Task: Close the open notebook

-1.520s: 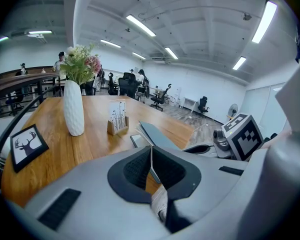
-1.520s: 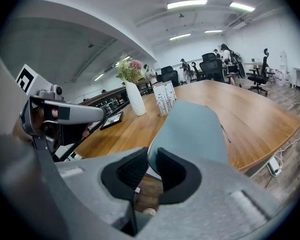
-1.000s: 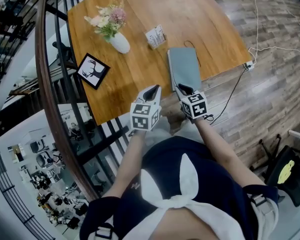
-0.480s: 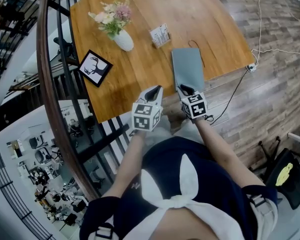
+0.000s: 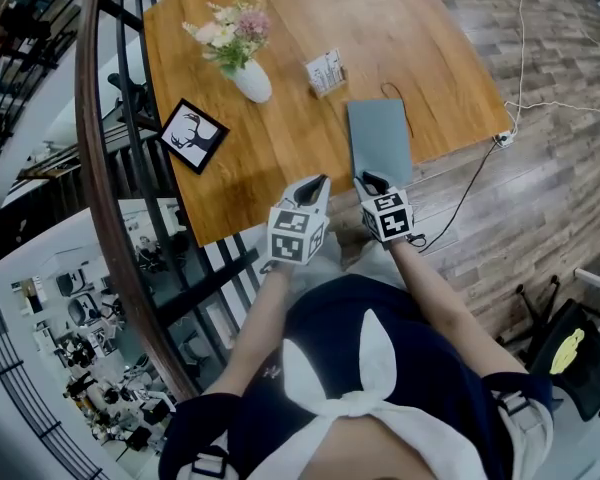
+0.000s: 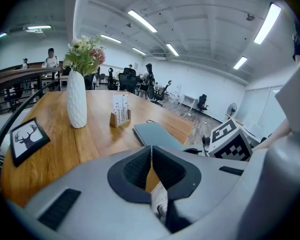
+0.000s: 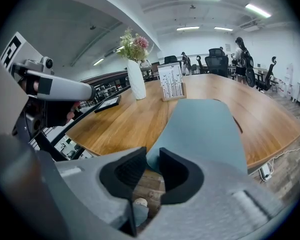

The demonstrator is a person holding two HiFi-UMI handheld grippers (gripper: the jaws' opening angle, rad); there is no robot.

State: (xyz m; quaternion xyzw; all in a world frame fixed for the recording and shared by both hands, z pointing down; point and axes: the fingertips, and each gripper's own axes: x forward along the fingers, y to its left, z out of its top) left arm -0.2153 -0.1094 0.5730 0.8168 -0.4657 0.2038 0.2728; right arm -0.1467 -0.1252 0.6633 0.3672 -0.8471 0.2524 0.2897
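the left claw (image 6: pixel 151 150) has its pads closed together with nothing in them. its own view shows, ahead and to its left, a framed deer picture (image 6: pixel 25 139). further ahead stand a white vase (image 6: pixel 76 100) of flowers and a small card stand (image 6: pixel 120 111). the marker cube (image 6: pixel 229 140) of the other claw sits close on its right, which the head view confirms.

the grey notebook (image 5: pixel 380 140) lies shut and flat on the wooden counter (image 5: pixel 280 18), straight ahead of the right claw (image 5: pixel 366 181). only the right gripper view shows how close they are: the notebook's near edge sits right at the claw's tips. the jaws stand apart, having just been opening, and the pads do not press on the cover.

both forearms reach forward side by side from the person's body. the claws are near each other and tilted down at the counter's near edge.

the head view alone shows a curved dark railing (image 5: pixel 90 218) to the left and a plank floor (image 5: pixel 550 198) with a white cable (image 5: pixel 525 38) to the right. the gripper views show an open office with ceiling strip lights, chairs and distant people.
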